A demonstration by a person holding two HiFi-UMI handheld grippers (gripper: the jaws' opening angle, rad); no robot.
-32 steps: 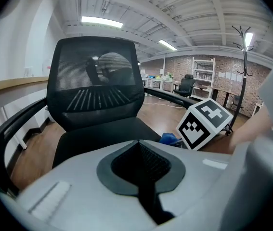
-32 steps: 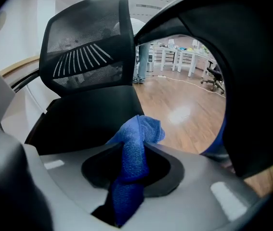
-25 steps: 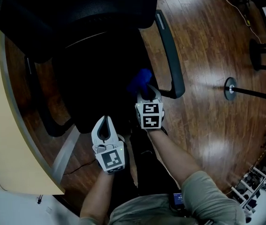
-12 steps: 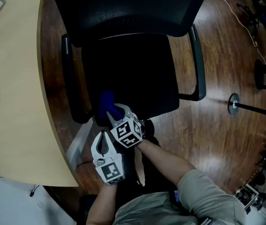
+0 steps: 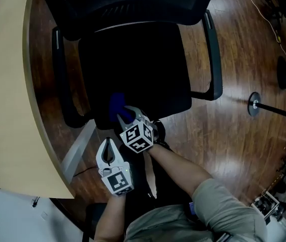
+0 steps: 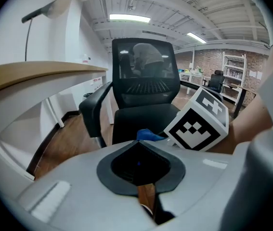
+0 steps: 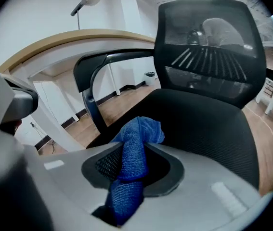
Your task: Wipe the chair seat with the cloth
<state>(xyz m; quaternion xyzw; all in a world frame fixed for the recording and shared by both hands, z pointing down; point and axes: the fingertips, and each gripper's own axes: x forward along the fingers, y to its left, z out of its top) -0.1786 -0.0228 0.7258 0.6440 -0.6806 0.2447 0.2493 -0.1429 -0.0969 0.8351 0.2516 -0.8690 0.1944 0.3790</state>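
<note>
The black chair seat fills the middle of the head view. A blue cloth rests at the seat's front left corner, and my right gripper is shut on it. In the right gripper view the cloth is bunched between the jaws and sticks out past them over the seat. My left gripper hangs just in front of the seat's front edge, below the right one, shut with nothing in it. Its own view shows the closed jaws, the cloth and the right gripper's marker cube.
A curved beige desk runs along the left, with its white leg near the left armrest. The right armrest and backrest border the seat. A stand's base sits on the wood floor at right.
My right gripper has carried the cloth leftward along the seat's front, from beside the right armrest to the front left corner, and rolled over. The left gripper stayed in front of the seat.
</note>
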